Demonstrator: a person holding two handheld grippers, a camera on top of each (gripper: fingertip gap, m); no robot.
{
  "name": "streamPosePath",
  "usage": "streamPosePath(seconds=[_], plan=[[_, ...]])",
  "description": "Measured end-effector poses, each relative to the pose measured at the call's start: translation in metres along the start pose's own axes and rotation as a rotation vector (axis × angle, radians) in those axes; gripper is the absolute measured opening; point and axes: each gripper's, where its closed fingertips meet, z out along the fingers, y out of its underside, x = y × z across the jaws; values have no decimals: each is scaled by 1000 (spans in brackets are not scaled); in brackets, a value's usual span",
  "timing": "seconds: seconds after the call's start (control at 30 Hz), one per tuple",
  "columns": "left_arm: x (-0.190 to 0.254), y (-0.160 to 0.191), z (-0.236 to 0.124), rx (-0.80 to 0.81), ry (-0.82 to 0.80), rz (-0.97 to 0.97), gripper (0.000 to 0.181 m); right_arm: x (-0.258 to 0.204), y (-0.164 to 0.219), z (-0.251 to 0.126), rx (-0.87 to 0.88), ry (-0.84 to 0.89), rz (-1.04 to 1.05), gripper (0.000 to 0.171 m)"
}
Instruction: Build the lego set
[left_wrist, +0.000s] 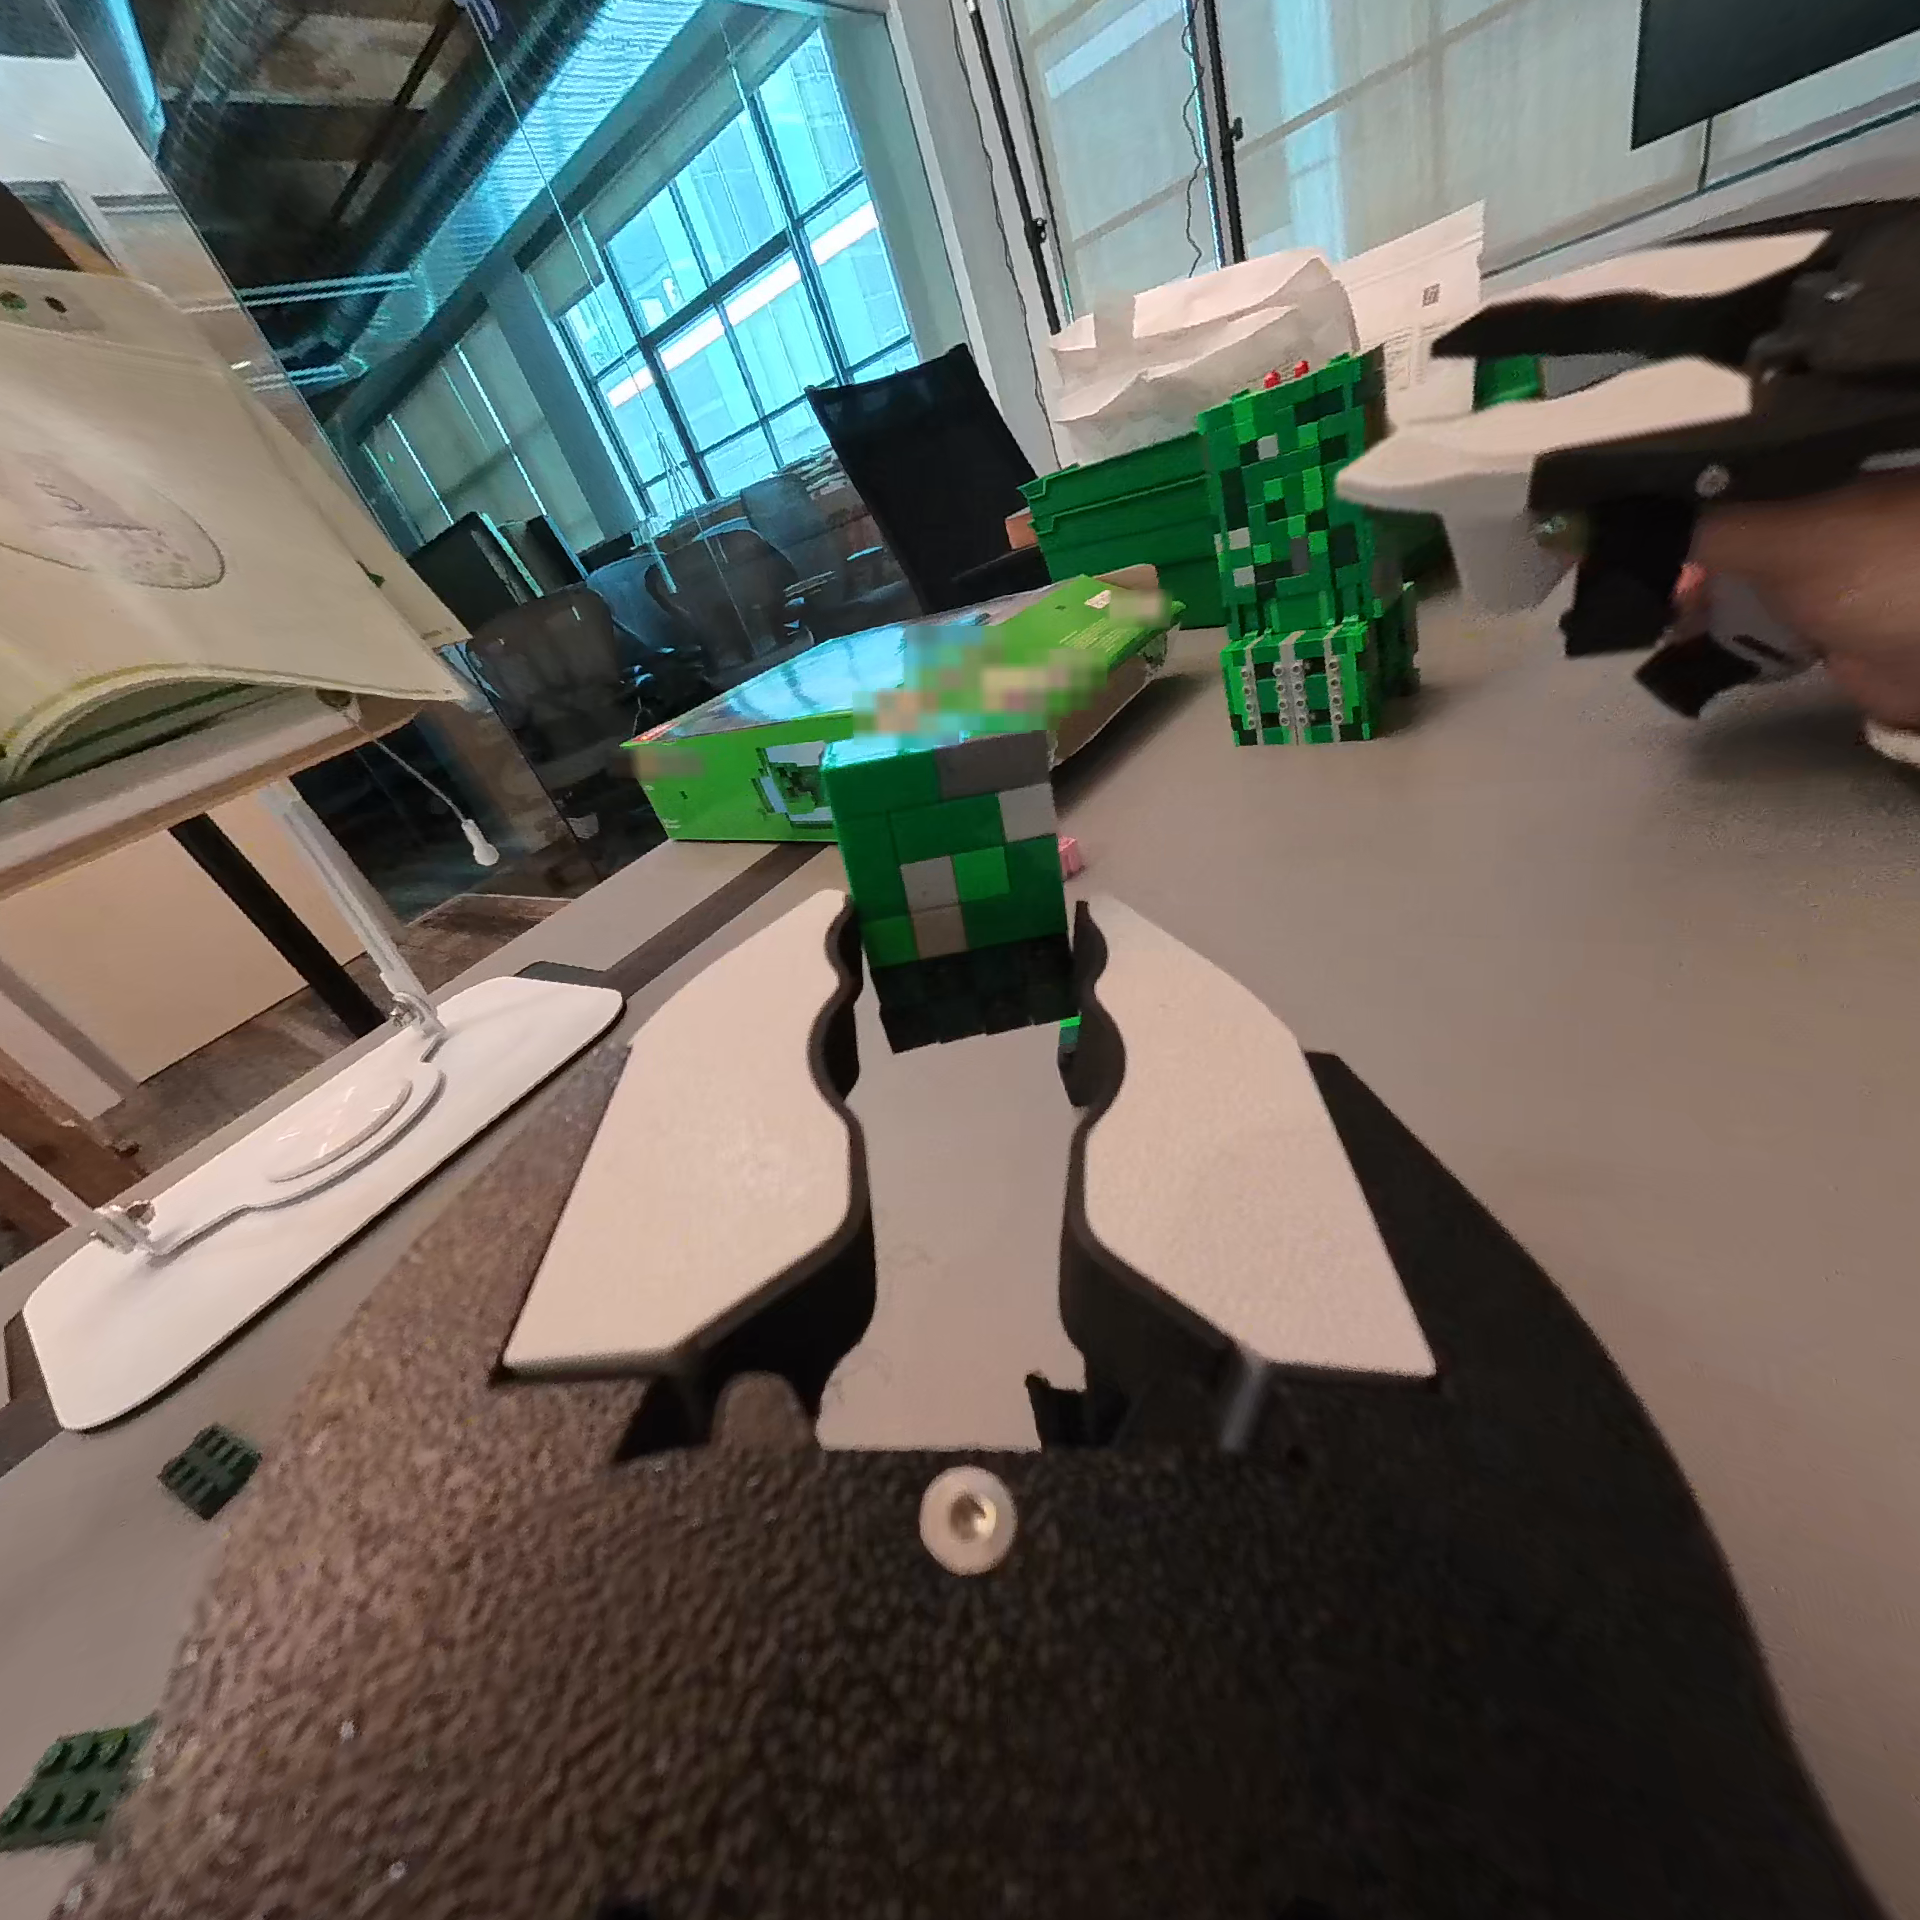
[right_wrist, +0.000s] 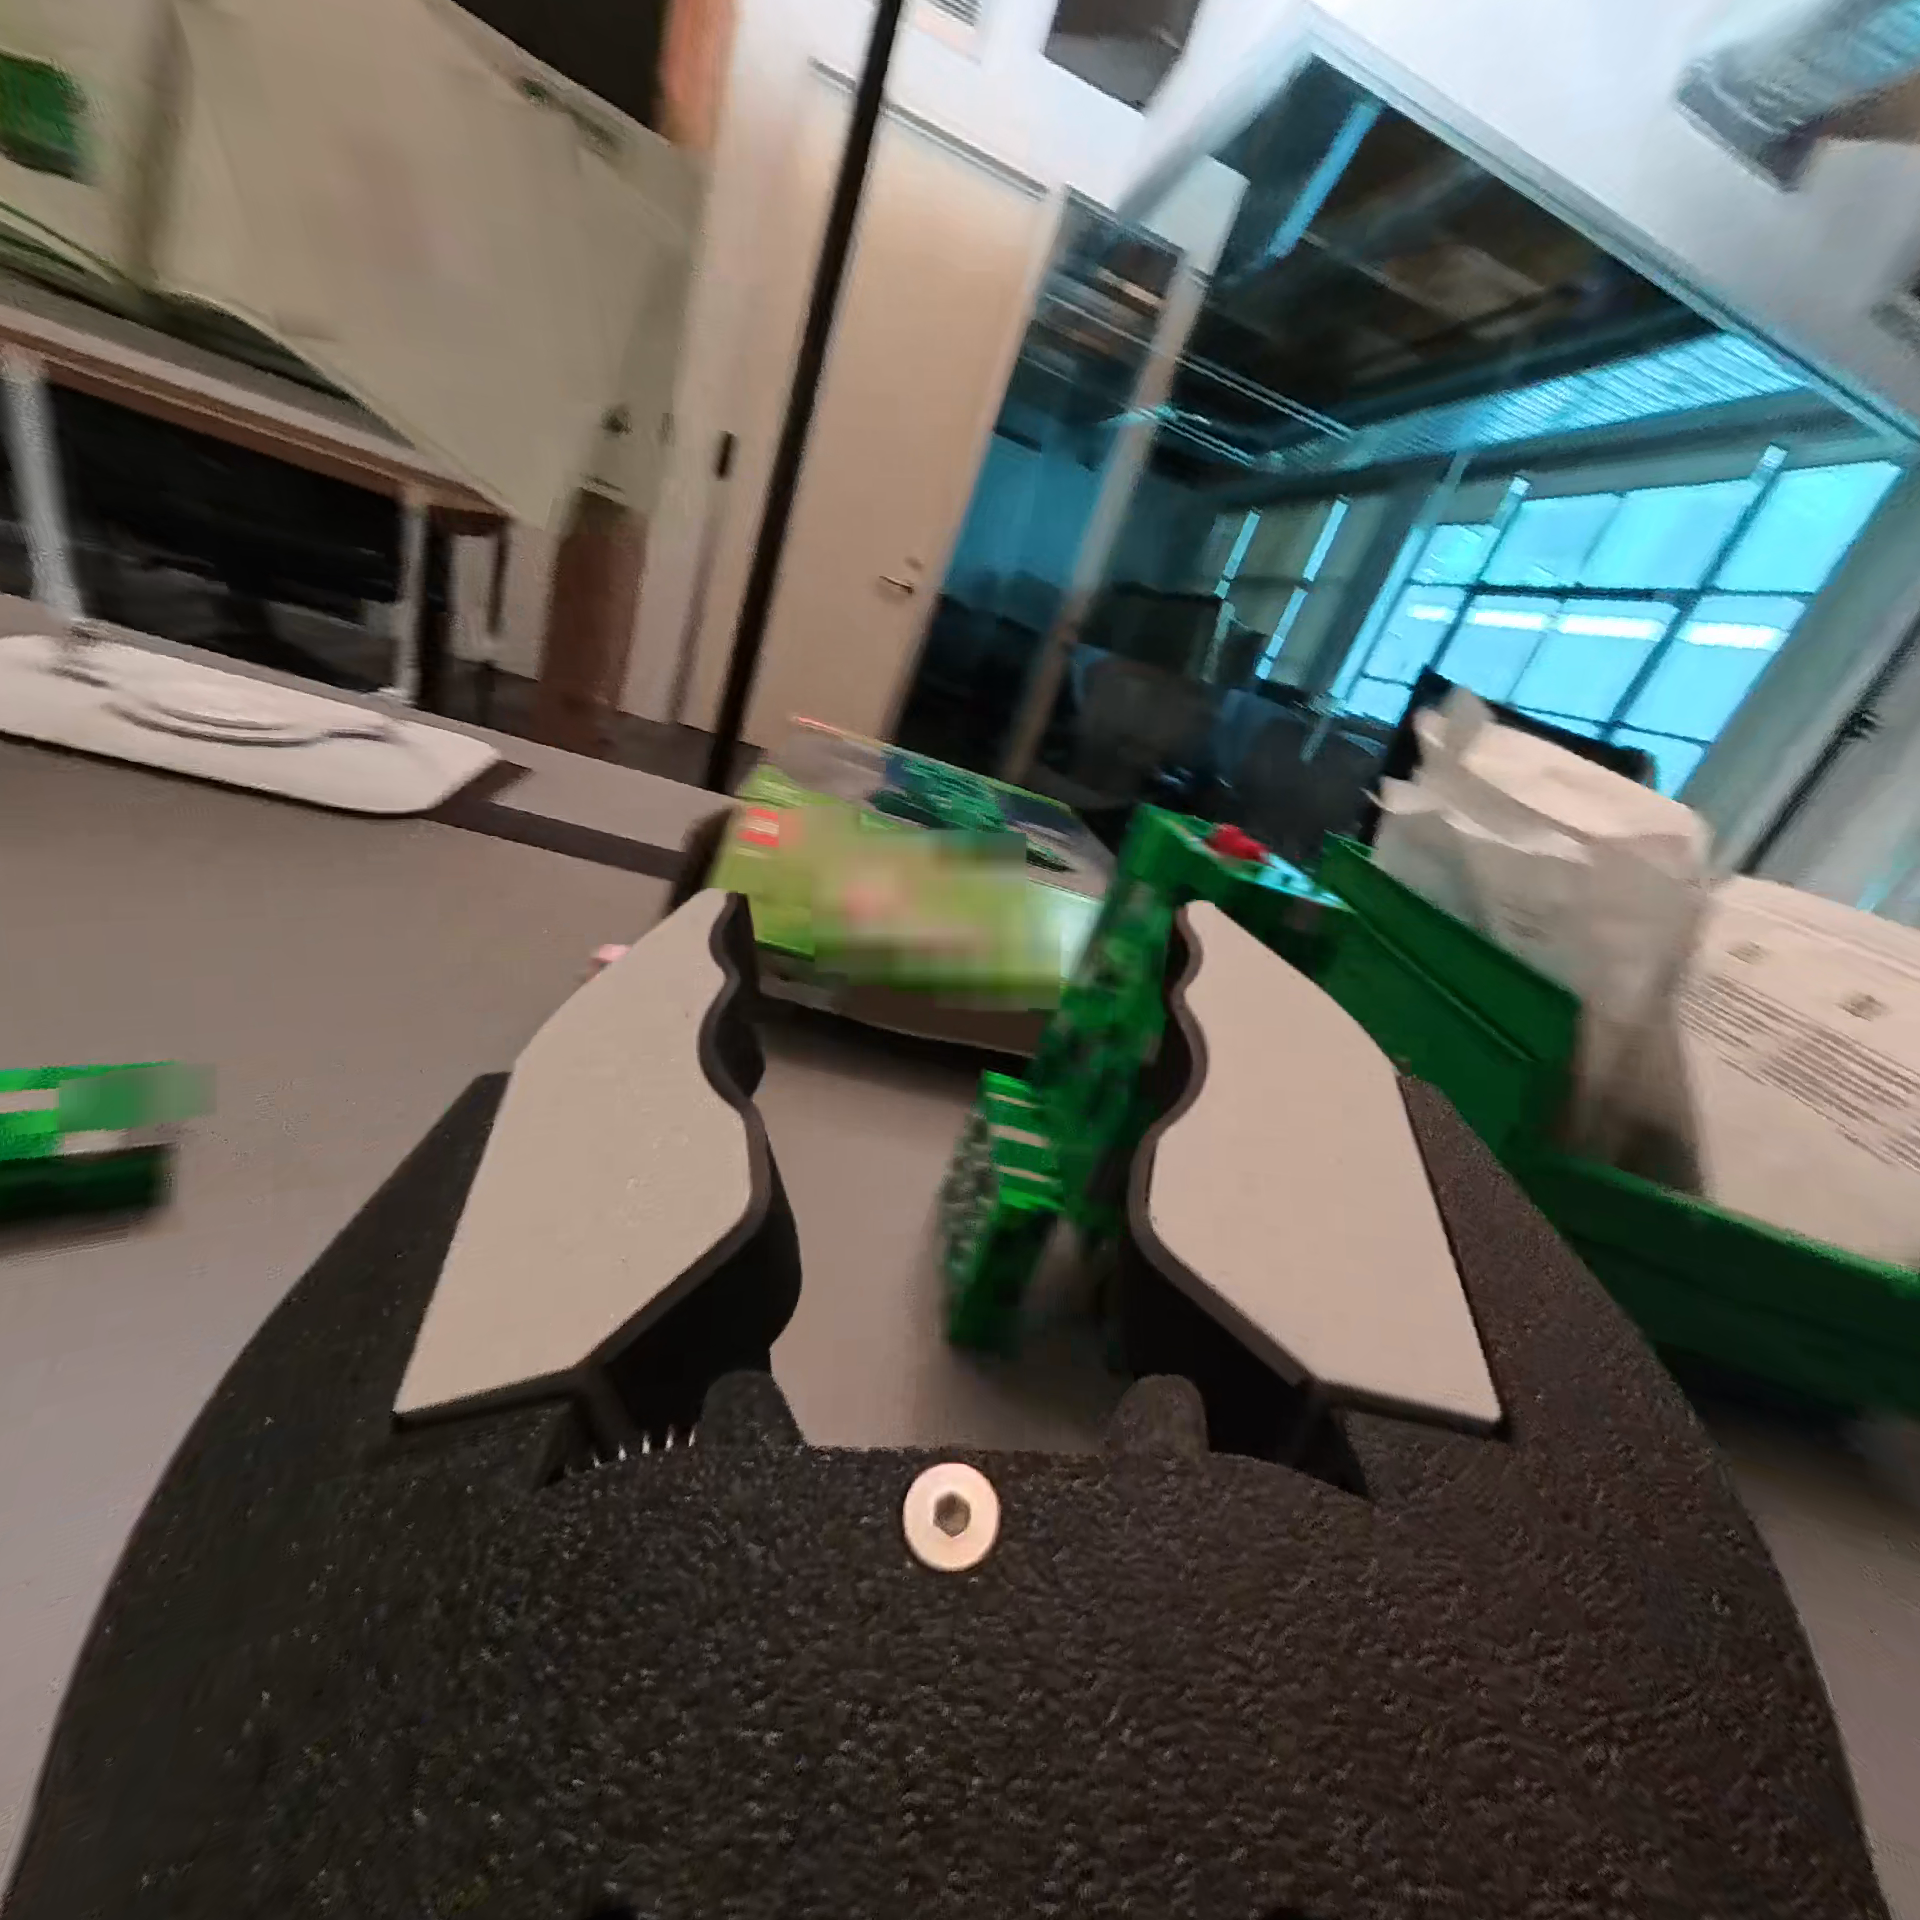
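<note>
My left gripper (left_wrist: 968, 971) is shut on a green cube block (left_wrist: 951, 852) with grey patches and a dark underside, and its fingertips pinch the block's lower sides. A tall green brick figure (left_wrist: 1299, 540) with red studs on top stands on the grey table (left_wrist: 1351, 987) at the far right. My right gripper (right_wrist: 956, 935) is open, and the figure (right_wrist: 1091, 1091) stands between its fingers, close against the inside of the right finger (right_wrist: 1278, 1143); the view is blurred. The right gripper also shows in the left wrist view (left_wrist: 1403, 416), beside the figure's top.
A green set box (left_wrist: 727, 790) lies behind the cube. Green trays (left_wrist: 1122, 520) and white paper bags (left_wrist: 1226, 332) stand at the back. A booklet (left_wrist: 156, 499) rests on a stand with a white base (left_wrist: 312, 1164) at the left. Dark green plates (left_wrist: 208, 1470) lie near the table edge.
</note>
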Motion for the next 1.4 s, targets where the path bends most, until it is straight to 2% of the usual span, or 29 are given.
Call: streamPosePath(seconds=[0.17, 0.27, 0.43, 0.7, 0.83, 0.93, 1.03, 1.2, 1.33, 1.4], plan=[[3, 0, 1, -1, 10, 15, 39, 53, 22, 18, -110, 63, 61, 72], [3, 0, 1, 1, 13, 16, 39, 55, 45, 34, -226, -6, 126, 68], [4, 0, 1, 1, 19, 20, 39, 55, 66, 43, -318, -22, 121, 42], [6, 1, 2, -5, 28, 30, 39, 55, 66, 41, -315, 11, 147, 40], [7, 2, 2, -6, 31, 37, 39, 40, 59, 31, -292, -11, 207, 57], [7, 2, 2, -6, 31, 34, 39, 24, 51, 22, -249, -109, 245, 73], [6, 2, 2, -5, 32, 33, 39, 27, 51, 10, -231, -97, 255, 76], [7, 2, 2, -6, 34, 35, 39, 40, 86, -8, -493, -24, 273, 69], [6, 2, 2, -4, 36, 31, 39, 14, 106, -18, -686, -109, 259, 76], [6, 2, 2, -4, 37, 30, 39, 9, 108, -16, -704, -135, 243, 75]])
